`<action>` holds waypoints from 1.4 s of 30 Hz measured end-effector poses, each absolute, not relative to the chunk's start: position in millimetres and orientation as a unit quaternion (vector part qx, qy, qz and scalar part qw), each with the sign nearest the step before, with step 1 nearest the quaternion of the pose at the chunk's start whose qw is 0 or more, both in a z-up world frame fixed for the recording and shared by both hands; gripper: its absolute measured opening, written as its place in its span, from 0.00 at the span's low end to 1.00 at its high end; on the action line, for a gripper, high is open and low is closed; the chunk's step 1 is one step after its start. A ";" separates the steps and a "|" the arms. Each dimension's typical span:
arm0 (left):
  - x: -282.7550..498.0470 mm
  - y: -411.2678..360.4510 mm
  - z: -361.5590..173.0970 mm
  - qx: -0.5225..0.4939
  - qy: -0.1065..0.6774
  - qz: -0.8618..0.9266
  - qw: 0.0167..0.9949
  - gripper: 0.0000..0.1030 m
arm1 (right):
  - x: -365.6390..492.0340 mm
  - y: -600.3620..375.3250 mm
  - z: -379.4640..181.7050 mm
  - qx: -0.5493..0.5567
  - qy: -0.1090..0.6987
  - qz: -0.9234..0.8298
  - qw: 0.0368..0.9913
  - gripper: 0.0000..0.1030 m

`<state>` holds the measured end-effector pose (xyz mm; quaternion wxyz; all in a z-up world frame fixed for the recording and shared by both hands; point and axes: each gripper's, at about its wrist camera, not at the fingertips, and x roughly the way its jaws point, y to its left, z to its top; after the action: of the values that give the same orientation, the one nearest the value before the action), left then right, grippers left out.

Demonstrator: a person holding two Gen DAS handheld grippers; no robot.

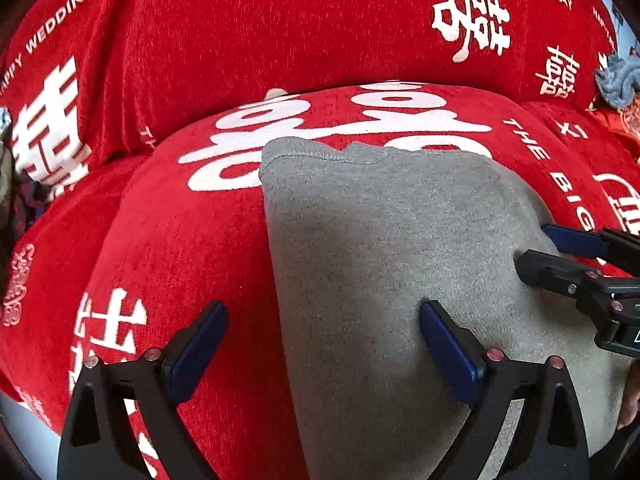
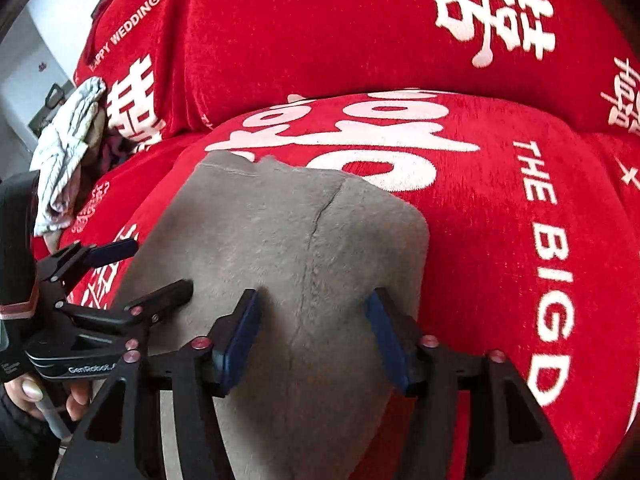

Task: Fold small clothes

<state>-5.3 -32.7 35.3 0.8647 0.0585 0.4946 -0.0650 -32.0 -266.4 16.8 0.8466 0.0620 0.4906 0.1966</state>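
Left gripper (image 1: 322, 354) and right gripper (image 2: 314, 338) angled downward, jaws apart

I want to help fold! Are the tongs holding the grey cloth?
No. Both the left tongs and right tongs stand open over the grey cloth, gripping nothing.

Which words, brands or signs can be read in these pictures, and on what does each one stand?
"HAPPY WEDDING": white print on the red plush sofa cover, upper left.
"THE BIG DAY": white print, same cover, upper right of the left wrist view; the seat cushion shows "THE BIG D", cut off.
Large white Chinese double-happiness signs: same cover.
"GenRobot": white brand on the black left gripper, end cut off.
The grey folded garment bears no text.
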 end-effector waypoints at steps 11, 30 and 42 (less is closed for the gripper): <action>-63.3 -39.9 58.7 0.089 0.446 -0.063 0.888 0.95 | -121.4 -233.7 48.5 -0.015 0.423 0.233 0.875 0.60; -149.2 -38.2 90.6 0.038 0.358 -0.031 0.933 0.95 | -204.9 -230.2 73.1 -0.040 0.383 0.144 0.912 0.64; -195.1 -11.2 102.2 -0.026 0.305 0.012 0.952 0.95 | -238.6 -224.6 78.0 -0.040 0.388 0.084 0.917 0.64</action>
<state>-195.1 -11.2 102.2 0.9519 -0.0257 0.3050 0.0122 -238.6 -224.6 78.0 0.9172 -0.0397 0.3875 0.0835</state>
